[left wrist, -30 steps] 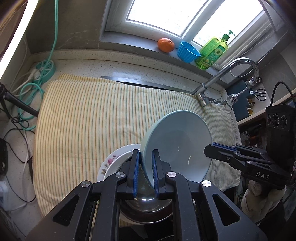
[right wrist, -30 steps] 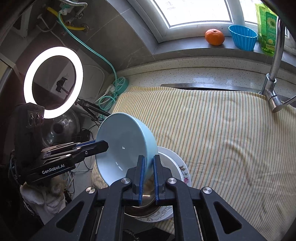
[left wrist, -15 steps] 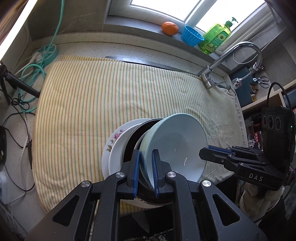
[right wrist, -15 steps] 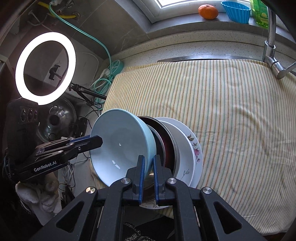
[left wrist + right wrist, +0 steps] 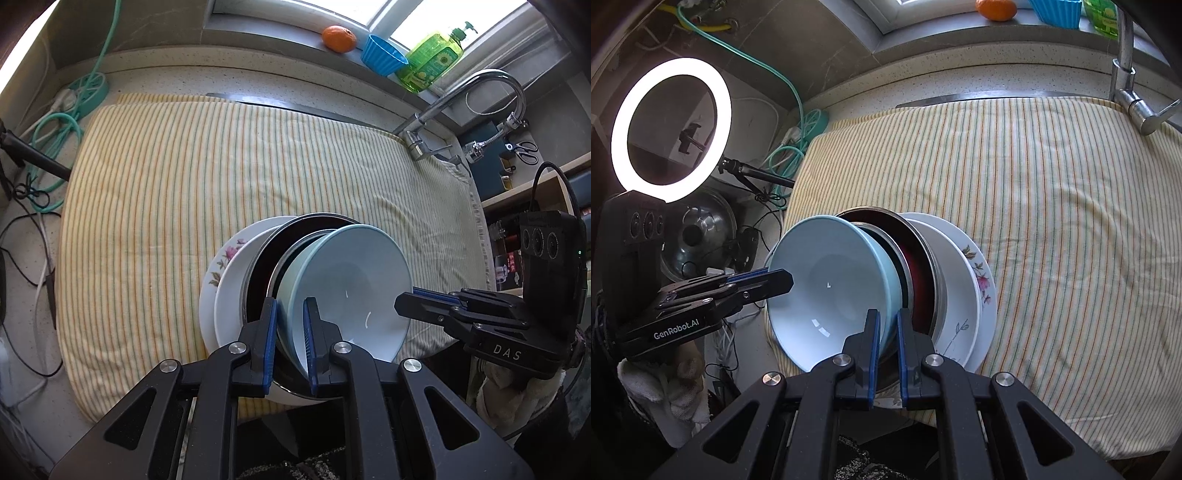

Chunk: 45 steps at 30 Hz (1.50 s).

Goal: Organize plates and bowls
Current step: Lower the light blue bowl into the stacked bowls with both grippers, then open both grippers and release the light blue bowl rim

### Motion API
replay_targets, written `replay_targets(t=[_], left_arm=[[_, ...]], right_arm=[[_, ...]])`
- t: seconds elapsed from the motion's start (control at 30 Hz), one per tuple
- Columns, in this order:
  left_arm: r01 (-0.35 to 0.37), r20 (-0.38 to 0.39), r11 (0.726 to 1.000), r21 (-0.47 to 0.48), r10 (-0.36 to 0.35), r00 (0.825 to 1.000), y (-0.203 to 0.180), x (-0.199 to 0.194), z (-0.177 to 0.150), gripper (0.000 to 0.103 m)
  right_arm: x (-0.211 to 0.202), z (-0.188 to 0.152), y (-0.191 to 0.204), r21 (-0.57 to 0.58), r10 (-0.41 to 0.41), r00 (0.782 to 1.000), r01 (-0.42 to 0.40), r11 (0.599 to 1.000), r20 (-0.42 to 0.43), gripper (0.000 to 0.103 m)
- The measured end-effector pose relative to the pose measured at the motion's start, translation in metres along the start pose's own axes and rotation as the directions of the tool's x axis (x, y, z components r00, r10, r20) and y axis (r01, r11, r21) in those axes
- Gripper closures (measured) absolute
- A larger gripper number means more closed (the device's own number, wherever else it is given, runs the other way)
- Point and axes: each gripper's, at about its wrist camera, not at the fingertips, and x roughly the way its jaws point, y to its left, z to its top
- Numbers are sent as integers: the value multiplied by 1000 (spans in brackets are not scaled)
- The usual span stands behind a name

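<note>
Clamping opposite rim edges, your left hand-held gripper (image 5: 290,332) and right hand-held gripper (image 5: 886,341) keep the bowl (image 5: 351,288) level-handed above the stack (image 5: 251,273) just ahead.

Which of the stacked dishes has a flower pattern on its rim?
The white ceramic plate at the bottom of the stack, lying on the striped cloth. The pale blue bowl and the metal bowl under it are plain.

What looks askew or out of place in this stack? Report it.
The light blue bowl sits tilted on the metal bowl and floral plate, not level. Both tools grip its rim: left tool, right tool. Nothing spilled or broken.
</note>
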Motion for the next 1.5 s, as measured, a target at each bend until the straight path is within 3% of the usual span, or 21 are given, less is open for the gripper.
replay_targets(t=[0.53,1.07,1.3,1.5], left_arm=[[18,-1,1000,20,-18,1000,-1,-1,2,92],[17,80,999,32,-20,997,0,-27,-8,92],[-32,162,997,73,20,987,1,-40,-22,88],[-100,260,992,79,76,963,4,-50,-44,88]], right_arm=[[-4,-6,-1,31,10,1000,-10,999,-12,92],[-22,-17,14,6,-38,996,37,999,79,92],[-40,-33,25,-13,-88,981,92,996,174,92],[-55,-55,38,-42,-154,944,173,984,292,84]])
